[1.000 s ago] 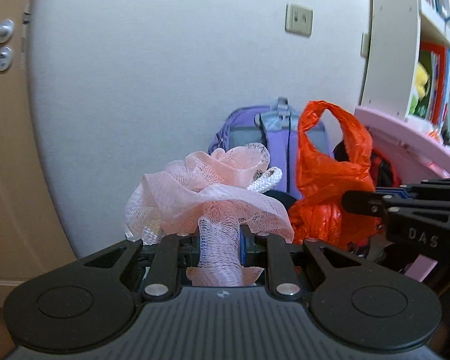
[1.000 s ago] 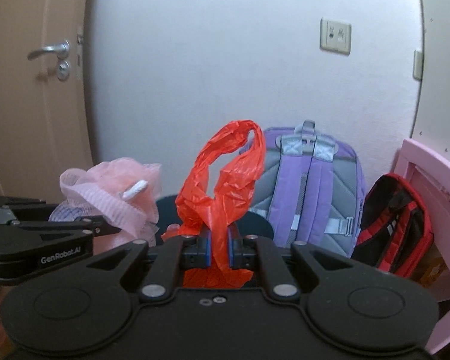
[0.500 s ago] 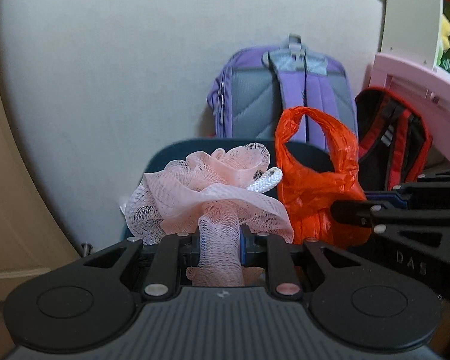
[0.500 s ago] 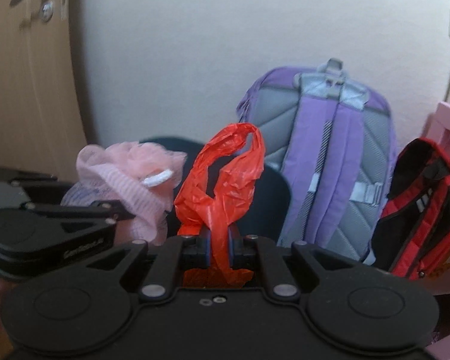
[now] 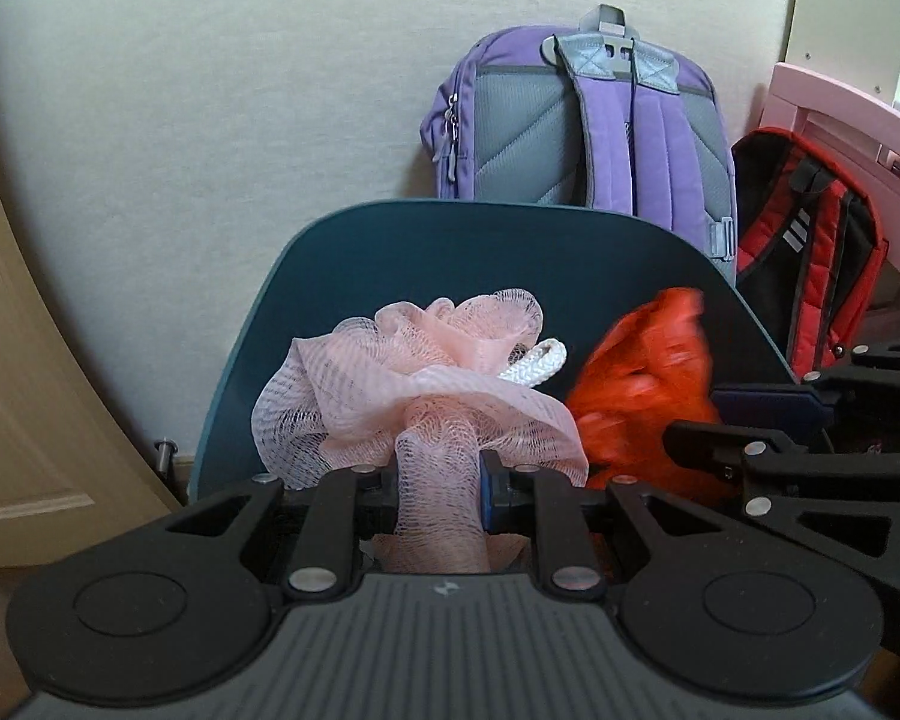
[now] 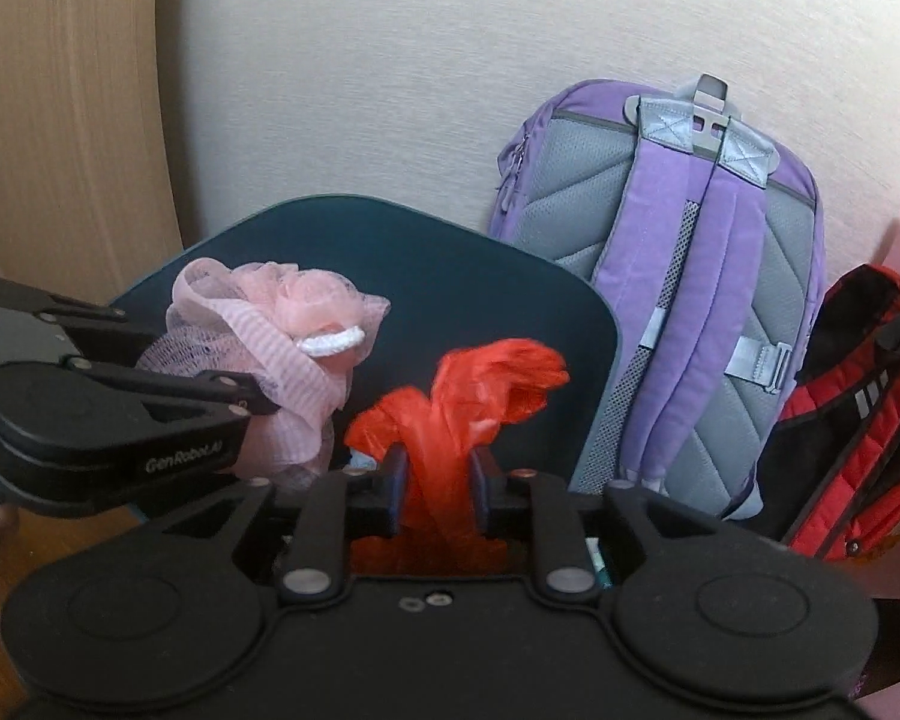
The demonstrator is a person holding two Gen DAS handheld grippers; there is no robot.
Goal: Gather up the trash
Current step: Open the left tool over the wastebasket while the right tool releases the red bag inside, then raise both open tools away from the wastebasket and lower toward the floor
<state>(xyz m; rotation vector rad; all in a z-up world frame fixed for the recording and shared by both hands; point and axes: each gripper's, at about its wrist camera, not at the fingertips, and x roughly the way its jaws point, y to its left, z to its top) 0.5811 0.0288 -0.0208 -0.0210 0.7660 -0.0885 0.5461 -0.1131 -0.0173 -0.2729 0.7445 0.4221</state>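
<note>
— Tongs status? Left tongs [image 5: 438, 483] clamp the pink mesh sponge [image 5: 414, 378].
— Right tongs [image 6: 433, 483]: jaws just widened, red plastic bag [image 6: 468, 390] loosely between them, above the dark bin [image 6: 450, 276].

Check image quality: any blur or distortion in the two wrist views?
Left wrist view: red plastic bag smeared by motion blur, pink mesh sponge sharp. Right wrist view: the bag's top slightly soft, purple backpack crisp. Both show fisheye bending at the edges; even, soft lighting.
</note>
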